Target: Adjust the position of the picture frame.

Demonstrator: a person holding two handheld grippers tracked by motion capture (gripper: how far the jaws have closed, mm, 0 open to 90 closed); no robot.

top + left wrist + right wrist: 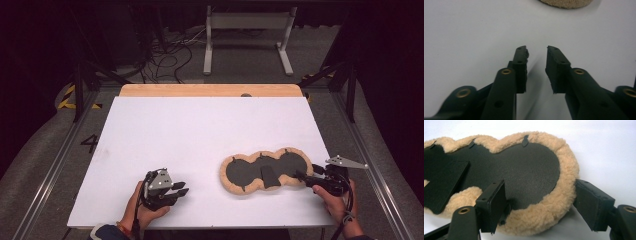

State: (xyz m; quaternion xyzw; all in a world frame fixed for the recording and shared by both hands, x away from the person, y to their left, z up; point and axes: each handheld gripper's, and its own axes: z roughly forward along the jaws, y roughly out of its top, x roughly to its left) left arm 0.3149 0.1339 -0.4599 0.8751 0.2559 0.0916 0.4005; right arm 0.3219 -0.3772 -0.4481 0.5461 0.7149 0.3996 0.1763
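Fleece pad [265,171], tan pile rim with black backing and three rounded lobes, lies flat on the white worktop [200,130] toward the near right corner, long axis roughly along the near edge. A loose black flap [269,176] sits on the middle lobe; small black tabs stick out along the far rim.

Right gripper [306,176], near the worktop's right edge, is at the pad's right-hand lobe. In the right gripper view its jaws straddle the fleece rim [554,205]: one pad [492,203] over the black backing, the other [591,203] outside the rim. Whether the pads press on the fleece is hard to tell; a gap seems to remain on the outer side.

Left gripper [181,188] rests low over bare worktop near the near edge, well apart from the pad. Its jaws stand narrow with nothing between them [537,56]; the pad's fleece edge [567,3] lies ahead.
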